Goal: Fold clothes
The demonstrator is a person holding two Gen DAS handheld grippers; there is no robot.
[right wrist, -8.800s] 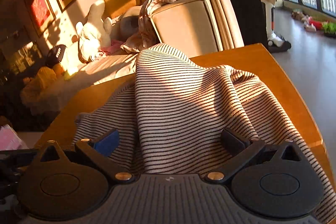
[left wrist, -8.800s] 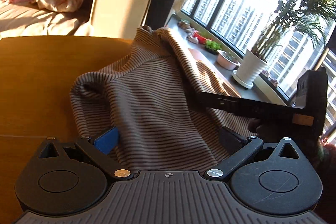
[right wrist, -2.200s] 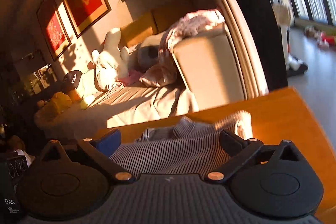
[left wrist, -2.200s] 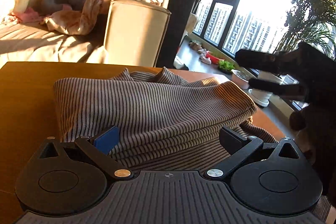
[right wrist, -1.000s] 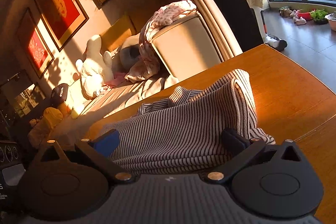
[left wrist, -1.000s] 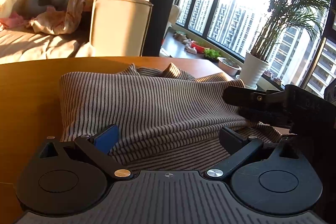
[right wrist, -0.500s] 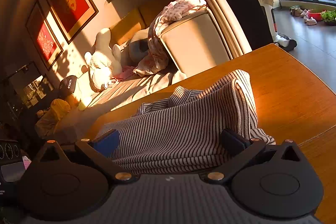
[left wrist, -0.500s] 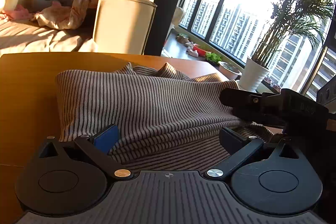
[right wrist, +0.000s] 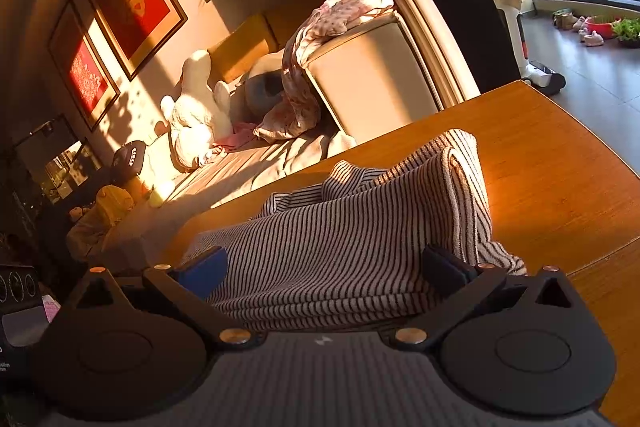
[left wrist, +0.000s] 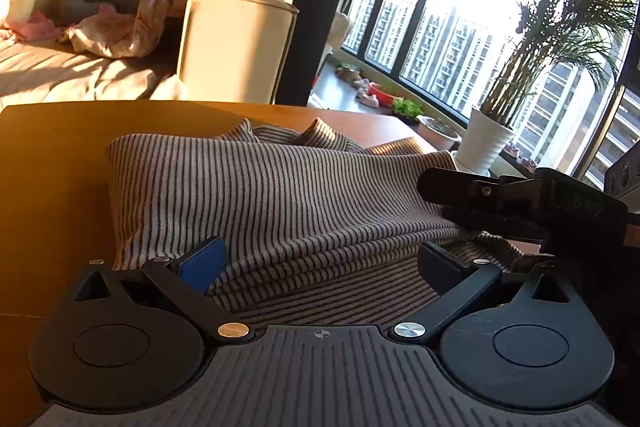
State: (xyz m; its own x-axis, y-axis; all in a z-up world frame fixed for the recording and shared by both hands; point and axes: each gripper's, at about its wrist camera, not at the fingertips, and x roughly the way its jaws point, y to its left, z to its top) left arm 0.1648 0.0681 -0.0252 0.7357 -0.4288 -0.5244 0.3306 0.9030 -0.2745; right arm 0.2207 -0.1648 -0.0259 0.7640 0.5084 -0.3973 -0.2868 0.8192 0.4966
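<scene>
The striped garment (left wrist: 280,195) is seen doubled over in layers ahead of both fingers' tips; its far edges look loose, perhaps unfinished. The left gripper (left wrist: 320,259) is spread wide, holding nothing; the right gripper (right wrist: 324,263) likewise.

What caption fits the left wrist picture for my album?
Open left tongs over a folded brown striped knit top on an orange wooden table.

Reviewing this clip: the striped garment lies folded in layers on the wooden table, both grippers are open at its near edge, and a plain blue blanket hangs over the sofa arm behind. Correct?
One detail is off. The blanket over the sofa arm is pale pink and patterned, not plain blue, as the right wrist view shows. The rest stands: the striped garment lies layered on the wooden table, with the left gripper and right gripper open at its near edge.
</scene>
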